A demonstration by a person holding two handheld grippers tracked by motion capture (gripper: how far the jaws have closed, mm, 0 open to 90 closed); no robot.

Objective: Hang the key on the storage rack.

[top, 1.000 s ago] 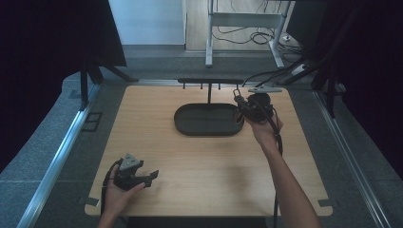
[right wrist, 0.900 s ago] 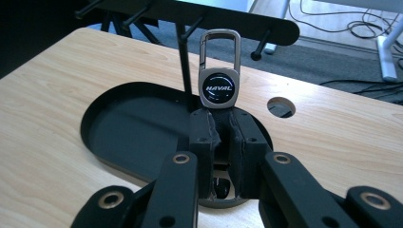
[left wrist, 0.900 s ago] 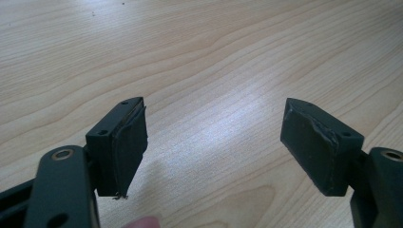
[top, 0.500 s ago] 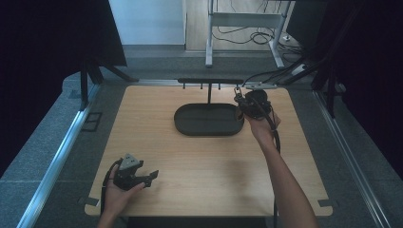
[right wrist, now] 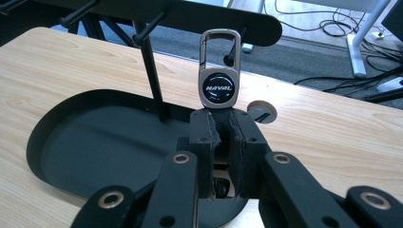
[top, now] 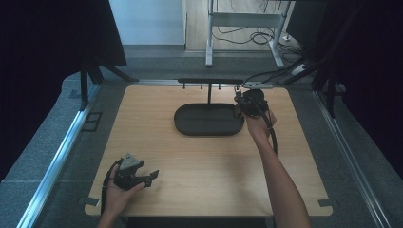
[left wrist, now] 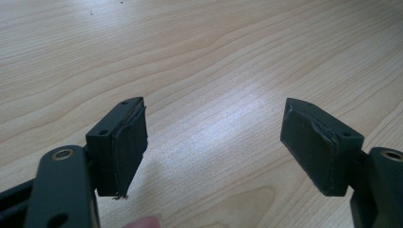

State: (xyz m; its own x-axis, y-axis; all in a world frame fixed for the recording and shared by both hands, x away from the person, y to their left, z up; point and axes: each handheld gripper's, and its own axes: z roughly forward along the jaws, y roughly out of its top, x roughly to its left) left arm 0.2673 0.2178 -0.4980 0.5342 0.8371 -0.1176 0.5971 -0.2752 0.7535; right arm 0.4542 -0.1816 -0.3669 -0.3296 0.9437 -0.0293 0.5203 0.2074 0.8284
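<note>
Keyring [right wrist: 219, 78] of metal, a carabiner-type clip with a round dark badge, stands upright at centre frame in the right gripper view, pinched by its lower end. Right gripper [right wrist: 220, 124] is closed fully on it, jaws together with only the clip's base between the pads. Judged light, rigid and smooth: liable to twist or slip in the pads if knocked. The present hold low on the body seems sound, since it leaves the open loop at the top free.

Stand [right wrist: 157, 14], a dark horizontal bar with short pegs on a thin post, crosses the upper left of that frame, rising from an oval black tray [right wrist: 90, 142]. A peg end sits just behind the loop; the post and neighbouring pegs are the likely obstructions.

Left gripper [top: 142, 176], lower left of the high view, rests over bare table [left wrist: 199, 57], jaws wide apart and empty.
</note>
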